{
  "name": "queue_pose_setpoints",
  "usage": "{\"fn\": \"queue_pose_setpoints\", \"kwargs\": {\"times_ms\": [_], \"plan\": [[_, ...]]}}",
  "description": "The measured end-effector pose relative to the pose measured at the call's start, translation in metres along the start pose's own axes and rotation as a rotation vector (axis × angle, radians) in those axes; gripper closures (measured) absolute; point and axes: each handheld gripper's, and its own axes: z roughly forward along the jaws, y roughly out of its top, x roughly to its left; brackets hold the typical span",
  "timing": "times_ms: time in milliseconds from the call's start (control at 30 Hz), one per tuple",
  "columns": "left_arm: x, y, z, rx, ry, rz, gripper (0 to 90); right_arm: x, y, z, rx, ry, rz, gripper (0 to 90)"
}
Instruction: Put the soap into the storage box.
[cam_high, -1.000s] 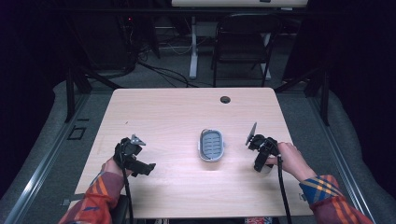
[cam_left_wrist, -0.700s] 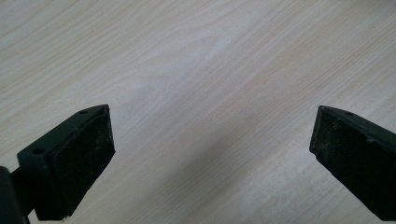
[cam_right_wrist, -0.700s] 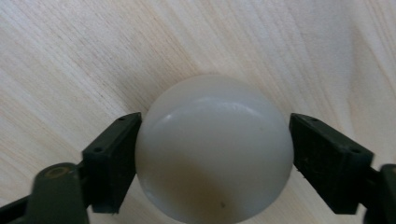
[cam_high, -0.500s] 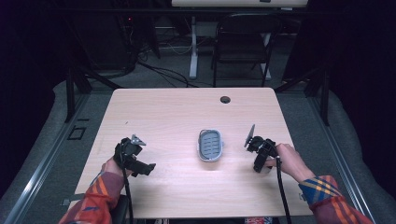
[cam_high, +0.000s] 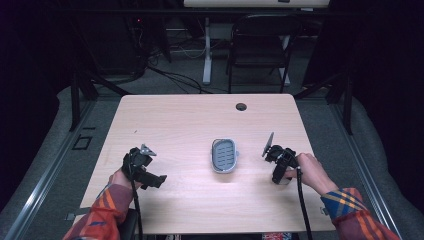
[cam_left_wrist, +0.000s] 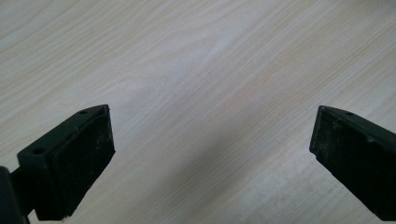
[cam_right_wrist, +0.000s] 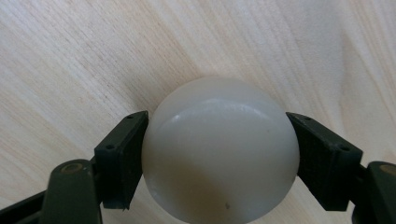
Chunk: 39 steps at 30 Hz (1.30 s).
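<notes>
Now holding a white ball between both jaws of the right gripper, low over the table. Left gripper wide open, nothing between. Probably carrying; next perhaps toward the grey tray beside, gently.

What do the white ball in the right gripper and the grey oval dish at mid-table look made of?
The round white ball looks like smooth, faintly translucent plastic or soap: it shows a soft sheen and one tiny speck. The grey oval dish seems moulded plastic, matte, with a slotted lighter inset. The pale table shows printed-looking wood grain, probably laminate.
</notes>
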Motion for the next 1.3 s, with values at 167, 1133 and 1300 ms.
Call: {"fn": "queue_pose_setpoints", "kwargs": {"times_ms": [167,1133,1300], "plan": [[0.000,0.000,0.000,0.007,-0.002,0.003,0.0,0.001,-0.001,-0.006,-0.012,-0.007,-0.001,24.1],[-0.002,0.005,0.004,0.008,-0.008,0.017,0.0,-0.002,0.017,-0.036,-0.033,-0.017,-0.021,24.2],[-0.002,0.005,0.004,0.009,-0.011,0.017,0.0,-0.002,0.021,-0.038,-0.042,-0.014,-0.022,24.2]]}}
